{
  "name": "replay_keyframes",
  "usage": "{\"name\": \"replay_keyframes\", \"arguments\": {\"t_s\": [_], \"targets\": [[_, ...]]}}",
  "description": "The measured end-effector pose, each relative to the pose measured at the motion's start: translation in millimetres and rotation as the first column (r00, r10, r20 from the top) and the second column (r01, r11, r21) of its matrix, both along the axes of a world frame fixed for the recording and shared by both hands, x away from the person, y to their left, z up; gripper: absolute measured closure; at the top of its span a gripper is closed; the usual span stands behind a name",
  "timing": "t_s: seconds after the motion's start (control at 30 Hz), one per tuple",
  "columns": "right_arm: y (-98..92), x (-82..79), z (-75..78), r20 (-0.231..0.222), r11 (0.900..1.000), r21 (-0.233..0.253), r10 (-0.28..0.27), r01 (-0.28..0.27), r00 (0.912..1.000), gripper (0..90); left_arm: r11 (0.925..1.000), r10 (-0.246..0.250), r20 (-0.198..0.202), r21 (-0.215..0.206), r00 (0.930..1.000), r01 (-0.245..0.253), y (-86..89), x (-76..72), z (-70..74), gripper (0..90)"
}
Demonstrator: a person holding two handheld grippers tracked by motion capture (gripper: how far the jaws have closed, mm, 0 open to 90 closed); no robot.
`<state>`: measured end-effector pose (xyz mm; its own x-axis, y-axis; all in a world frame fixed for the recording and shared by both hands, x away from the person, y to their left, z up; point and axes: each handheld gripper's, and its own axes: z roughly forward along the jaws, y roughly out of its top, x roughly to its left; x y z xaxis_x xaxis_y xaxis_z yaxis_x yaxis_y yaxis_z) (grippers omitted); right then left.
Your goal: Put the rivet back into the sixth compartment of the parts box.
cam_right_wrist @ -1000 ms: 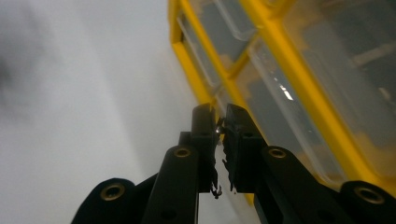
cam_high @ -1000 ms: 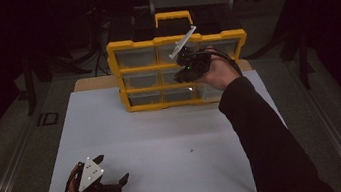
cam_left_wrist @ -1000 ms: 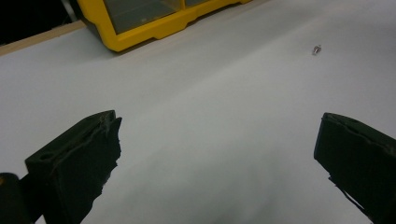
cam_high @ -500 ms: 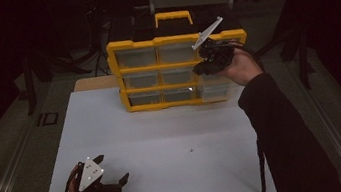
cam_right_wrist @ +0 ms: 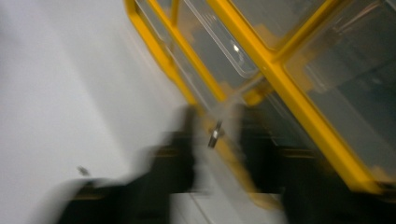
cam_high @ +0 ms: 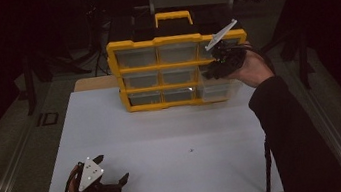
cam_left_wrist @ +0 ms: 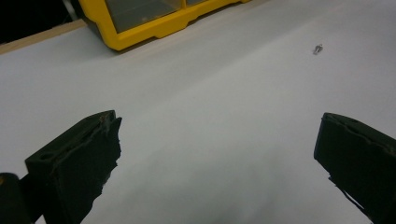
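Small screw (cam_right_wrist: 215,134) is pinched in the right claw (cam_high: 222,63), up by the yellow drawer organizer (cam_high: 151,45). Another screw (cam_high: 191,149) sits loose on the worktop (cam_high: 163,127). Left claw (cam_left_wrist: 219,154) rests spread wide. Roughly midway, I'd guess.

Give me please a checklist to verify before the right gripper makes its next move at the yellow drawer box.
1. Grip on the small metal part between the jaws of the right gripper: cannot tell, the right gripper view is blurred.
2. Bottom right drawer pulled out: ok, it seems to stick out.
3. Yellow drawer box upright on the table: ok.
4. Left gripper open, apart from the work: ok.
5. No loose parts on the table: not ok, one loose metal piece lies there.
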<state>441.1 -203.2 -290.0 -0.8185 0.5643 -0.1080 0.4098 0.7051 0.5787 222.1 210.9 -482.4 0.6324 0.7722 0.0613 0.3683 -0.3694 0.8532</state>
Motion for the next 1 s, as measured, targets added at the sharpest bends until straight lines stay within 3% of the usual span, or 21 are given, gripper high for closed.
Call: {"name": "replay_keyframes", "arguments": {"t_s": [0.03, 0.07, 0.1, 0.3, 0.7, 1.0], "targets": [[-0.1, -0.4, -0.2, -0.004, 1.000, 0.003, 0.000, 0.000, 1.0000, 43.7, 1.0000, -0.001, 0.000, 0.001, 1.0000, 0.001, -0.1, 0.1, -0.1, 1.0], [-0.1, -0.4, -0.2, -0.004, 1.000, 0.003, 0.000, 0.000, 1.0000, 43.7, 1.0000, -0.001, 0.000, 0.001, 1.0000, 0.001, -0.1, 0.1, -0.1, 1.1], [1.4, -3.1, 0.0, 0.025, 1.000, 0.012, -0.009, 0.008, 0.9996, 34.7, 1.0000, -0.001, 0.000, 0.001, 1.0000, 0.001, -0.2, 0.1, -0.1, 1.1], [13.1, -8.7, -0.3, 0.069, 1.000, 0.024, 0.008, -0.010, 0.9976, 16.4, 1.0000, -0.001, 0.000, 0.000, 1.0000, 0.001, 0.2, -0.1, 0.2, 1.0], [53.3, -24.8, -0.9, 0.109, 0.992, 0.031, 0.121, -0.125, 0.9867, 13.5, 1.0000, -0.002, 0.002, 0.000, 1.0000, 0.002, 0.3, -0.3, 0.4, 1.0], [85.2, -39.4, -18.0, 0.106, 0.977, 0.033, 0.208, -0.212, 0.9724, 14.0, 1.0000, -0.002, 0.002, 0.000, 1.0000, 0.002, 0.4, -0.3, 0.4, 1.0]]}}
